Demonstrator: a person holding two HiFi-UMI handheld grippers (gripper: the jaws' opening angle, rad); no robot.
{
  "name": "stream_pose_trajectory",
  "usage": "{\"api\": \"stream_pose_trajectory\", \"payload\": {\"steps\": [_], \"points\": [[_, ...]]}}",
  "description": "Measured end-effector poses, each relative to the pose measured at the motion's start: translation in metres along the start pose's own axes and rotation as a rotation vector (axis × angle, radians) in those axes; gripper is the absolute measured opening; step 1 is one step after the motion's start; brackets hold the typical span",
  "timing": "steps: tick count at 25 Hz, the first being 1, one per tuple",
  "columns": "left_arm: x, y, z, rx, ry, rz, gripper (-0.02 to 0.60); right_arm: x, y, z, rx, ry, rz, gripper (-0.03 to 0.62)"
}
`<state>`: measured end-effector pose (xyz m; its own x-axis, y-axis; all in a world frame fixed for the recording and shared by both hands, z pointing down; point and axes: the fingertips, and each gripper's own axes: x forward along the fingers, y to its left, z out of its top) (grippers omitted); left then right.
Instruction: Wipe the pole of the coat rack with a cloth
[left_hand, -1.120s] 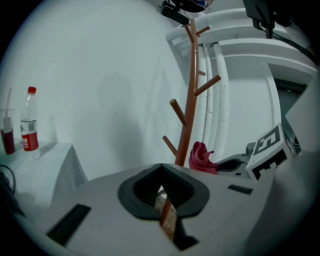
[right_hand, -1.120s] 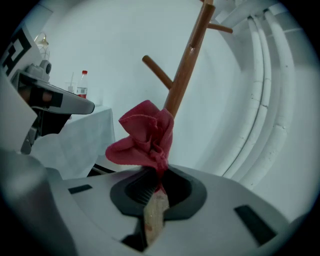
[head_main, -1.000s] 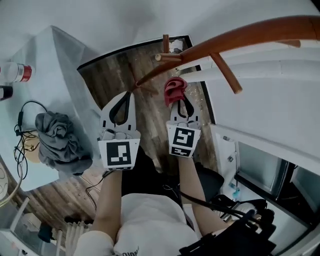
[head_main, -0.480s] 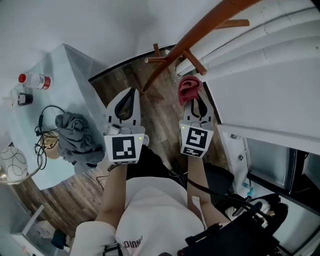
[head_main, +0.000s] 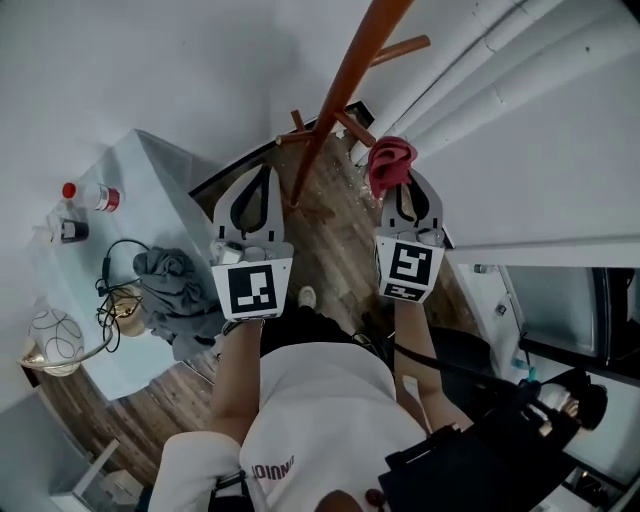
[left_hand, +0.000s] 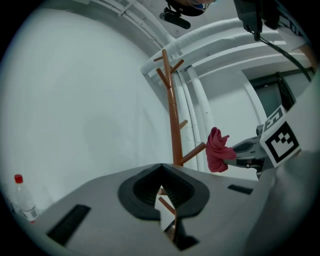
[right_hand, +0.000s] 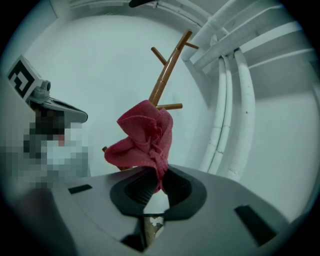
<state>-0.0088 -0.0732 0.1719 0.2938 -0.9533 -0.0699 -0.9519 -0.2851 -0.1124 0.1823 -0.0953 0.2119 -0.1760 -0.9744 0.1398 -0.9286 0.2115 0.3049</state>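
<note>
While my right gripper (head_main: 398, 182) pinches the red cloth (right_hand: 145, 135), which bunches up above its jaws, the coat rack's brown pole (head_main: 340, 90) rises ahead and to its left, apart from the cloth. My left gripper (head_main: 262, 172) has its jaws closed on nothing, with the pole ahead to its right.

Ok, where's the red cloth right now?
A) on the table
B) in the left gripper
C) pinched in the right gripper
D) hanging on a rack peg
C: the red cloth bunches out from between the jaws of the right gripper, which are shut on it; the left gripper holds nothing.
</note>
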Motion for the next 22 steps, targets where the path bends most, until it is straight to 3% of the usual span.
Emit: {"api": "stream_pose_trajectory", "payload": {"steps": [11,15,22], "points": [[0.004,0.000,0.042,0.053,-0.083,-0.034,0.011,-0.007,-0.009,0.052,0.010,-0.135,-0.039,0.044],[0.003,-0.006,0.048,0.134,-0.097,-0.055,0.011,-0.008,-0.008,0.057,0.011,-0.150,-0.044,0.044],[0.001,-0.004,0.051,0.096,-0.106,-0.045,0.011,-0.011,-0.012,0.063,0.014,-0.160,-0.065,0.044]]}}
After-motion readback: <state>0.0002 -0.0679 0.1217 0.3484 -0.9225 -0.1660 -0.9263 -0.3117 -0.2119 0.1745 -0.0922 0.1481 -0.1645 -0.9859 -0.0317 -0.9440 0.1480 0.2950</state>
